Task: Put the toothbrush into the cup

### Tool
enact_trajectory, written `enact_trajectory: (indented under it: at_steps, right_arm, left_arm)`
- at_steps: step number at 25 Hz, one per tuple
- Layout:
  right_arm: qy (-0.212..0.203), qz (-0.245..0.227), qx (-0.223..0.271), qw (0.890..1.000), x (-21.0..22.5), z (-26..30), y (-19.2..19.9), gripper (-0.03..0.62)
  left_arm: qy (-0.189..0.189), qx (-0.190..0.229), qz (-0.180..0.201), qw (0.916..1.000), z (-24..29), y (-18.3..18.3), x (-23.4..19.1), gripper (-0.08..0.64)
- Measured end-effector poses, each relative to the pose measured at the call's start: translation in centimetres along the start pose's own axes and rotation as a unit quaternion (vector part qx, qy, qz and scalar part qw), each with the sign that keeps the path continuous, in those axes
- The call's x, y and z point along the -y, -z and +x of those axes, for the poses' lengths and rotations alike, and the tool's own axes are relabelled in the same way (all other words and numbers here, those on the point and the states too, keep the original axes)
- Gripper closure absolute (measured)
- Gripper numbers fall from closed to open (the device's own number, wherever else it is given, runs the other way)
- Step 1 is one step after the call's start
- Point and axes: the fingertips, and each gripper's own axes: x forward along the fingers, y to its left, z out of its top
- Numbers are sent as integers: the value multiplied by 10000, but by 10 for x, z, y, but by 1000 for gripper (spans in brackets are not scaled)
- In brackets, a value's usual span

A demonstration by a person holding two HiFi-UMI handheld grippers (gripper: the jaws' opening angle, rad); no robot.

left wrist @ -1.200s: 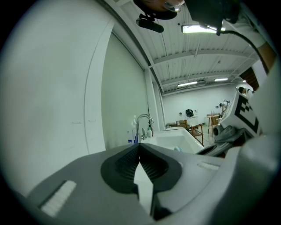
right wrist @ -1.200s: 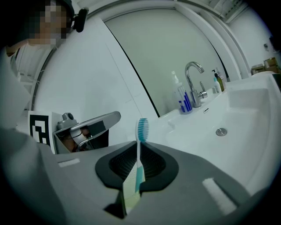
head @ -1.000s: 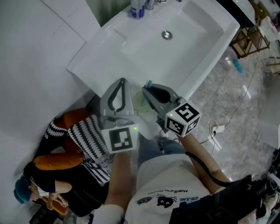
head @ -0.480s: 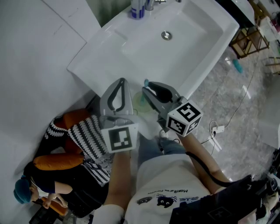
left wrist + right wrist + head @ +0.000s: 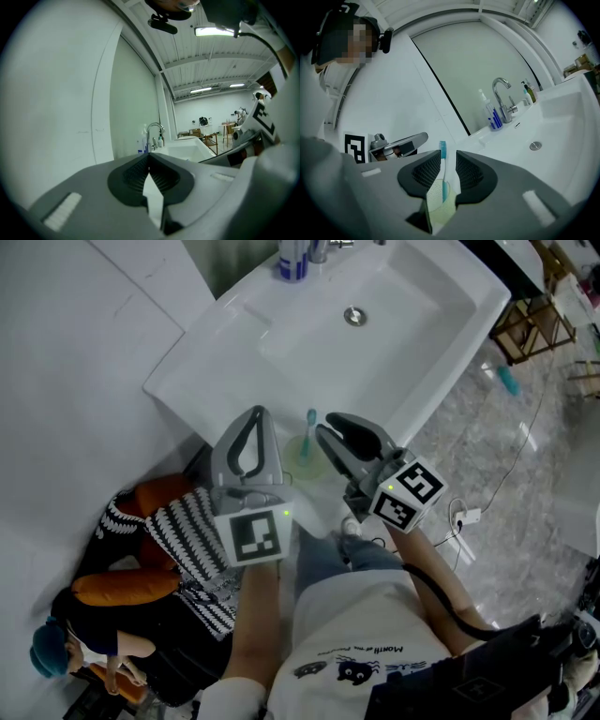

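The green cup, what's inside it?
A blue toothbrush stands in the cup, bristles up. The cup's sides are hidden behind the right gripper, whose jaws are opening either side of the toothbrush.

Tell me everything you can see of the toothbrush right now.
The toothbrush is slim and plastic-looking, white-and-teal handle, teal bristles on top. It stands nearly upright, handle down in the pale green cup by the front edge of the sink. The jaws of the right gripper flank its neck and are opening; their pads do not press it.

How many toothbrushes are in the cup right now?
1. The toothbrush stands bristles-up in the green cup, between the opening jaws of the right hand-held gripper, untouched. The cup's base is hidden, but nothing else sticks out.
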Motion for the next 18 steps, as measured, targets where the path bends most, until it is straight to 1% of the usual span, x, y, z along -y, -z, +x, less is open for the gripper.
enact_trajectory:
  at_steps: [2,4,6,10,14,18]
  right_arm:
    - [102,-7,7,9999,6,-3,0,505]
    - [236,-26,49,9997,11,-7,-3,559]
    - [391,-11,42,9992,16,-8,-4,591]
    - [560,121,17,9984,22,-9,-3,592]
    - [684,74,-57,9976,23,-9,-4,592]
    - [678,75,-47,9977,22,-8,-5,592]
  left_arm:
    - [0,33,1,10000,0,-1,0,558]
    - [5,19,10,10000,1,-1,1,558]
    - [6,-3,5,10000,0,-1,1,558]
    - [28,18,33,10000,0,-2,1,558]
    - [31,41,62,10000,0,-4,1,558]
    - [29,59,35,10000,0,-4,0,558]
